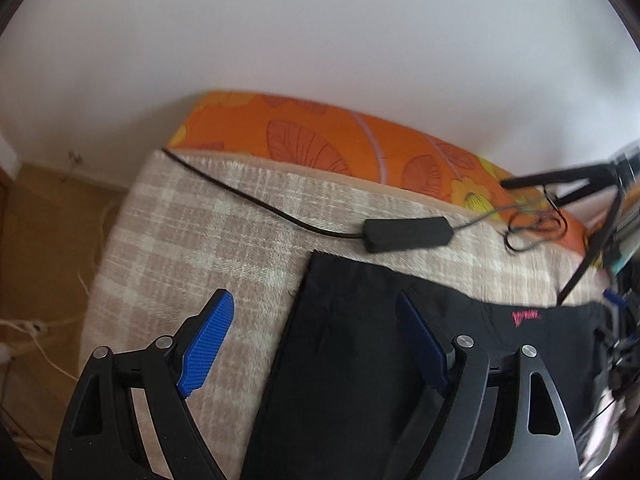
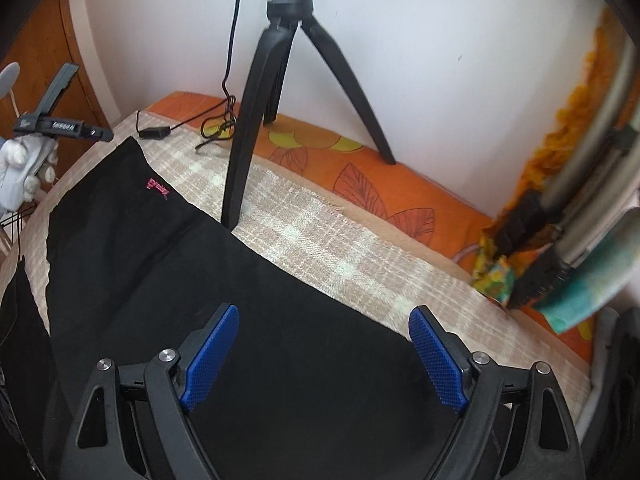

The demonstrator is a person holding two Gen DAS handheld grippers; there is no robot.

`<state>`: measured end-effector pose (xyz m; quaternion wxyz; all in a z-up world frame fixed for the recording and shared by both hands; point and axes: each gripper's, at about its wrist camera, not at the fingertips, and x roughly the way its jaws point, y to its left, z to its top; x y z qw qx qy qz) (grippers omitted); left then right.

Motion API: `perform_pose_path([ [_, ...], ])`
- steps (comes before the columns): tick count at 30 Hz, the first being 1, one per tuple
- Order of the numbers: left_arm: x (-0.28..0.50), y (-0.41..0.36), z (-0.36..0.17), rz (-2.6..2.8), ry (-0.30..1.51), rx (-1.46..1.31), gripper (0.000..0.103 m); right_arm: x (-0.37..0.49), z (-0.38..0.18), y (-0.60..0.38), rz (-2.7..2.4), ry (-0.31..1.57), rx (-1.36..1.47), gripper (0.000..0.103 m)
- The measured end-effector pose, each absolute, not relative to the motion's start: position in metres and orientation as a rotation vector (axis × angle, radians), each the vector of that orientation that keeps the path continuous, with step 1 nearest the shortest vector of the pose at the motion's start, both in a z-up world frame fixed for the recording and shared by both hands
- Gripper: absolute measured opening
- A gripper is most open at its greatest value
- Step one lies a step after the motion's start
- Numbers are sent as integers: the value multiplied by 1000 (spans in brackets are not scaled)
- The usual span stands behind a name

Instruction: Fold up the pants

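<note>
Two wrist views of one moment. Left wrist view: the left gripper [image 1: 316,340] points steeply down with its jaws wide and nothing pressed between the blue pads [image 1: 206,346]; one finger hangs above the checked cloth [image 1: 180,232], the other above the black pants [image 1: 360,360]. The pants lie flat on the cloth, one straight edge running up between the two fingers. A small pink mark [image 1: 525,315] is stitched on the pants near the right side; its letters are too blurred to read. A black cable [image 1: 256,200] crosses the cloth to a black box [image 1: 408,234] just beyond the far corner of the pants. An orange flowered sheet [image 1: 340,136] shows behind the cloth, against a white wall [image 1: 320,40]. Right wrist view: the right gripper [image 2: 324,354] also points steeply down, jaws wide, empty, both fingers above the pants [image 2: 200,272], which stretch from lower right toward upper left across the cloth [image 2: 320,232]. The pink mark [image 2: 158,189] appears near the far end, again unreadable. A black tripod [image 2: 288,60] stands at the back, one leg planted at the edge of the pants, the others on the orange sheet [image 2: 400,184]. At far left, the other gripper [image 2: 60,120] is visible, with pale lettering on its side that cannot be made out.
</note>
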<state>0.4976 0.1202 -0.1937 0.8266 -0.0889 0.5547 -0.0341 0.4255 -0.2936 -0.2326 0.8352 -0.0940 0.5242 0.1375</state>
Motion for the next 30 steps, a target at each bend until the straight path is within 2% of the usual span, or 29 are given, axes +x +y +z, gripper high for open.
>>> perform_pose_path([
  [15,509,106,-217,-95,1191,-100,82,455,-263,-293,401,1213,-226,89],
  [18,508,98,-219,-89,1176,-39,81,456,-267,-293,410,1223,-225,92],
  [20,506,91,-218,-95,1159,-9,75,456,-268,-289,404,1226,-228,90],
  [21,505,88,-217,-103,1152,-3,65,456,-268,-288,405,1227,-228,88],
  [22,504,84,-215,-117,1140,10,50,454,-266,-286,416,1224,-230,80],
  [24,501,74,-213,-113,1125,46,39,450,-263,-281,430,1222,-239,65],
  [26,498,67,-212,-93,1097,80,28,444,-261,-275,434,1216,-240,42],
  [29,494,65,-209,-86,1074,75,14,434,-259,-266,403,1191,-260,21],
  [30,493,67,-207,-79,1069,73,2,430,-258,-262,381,1179,-279,16],
])
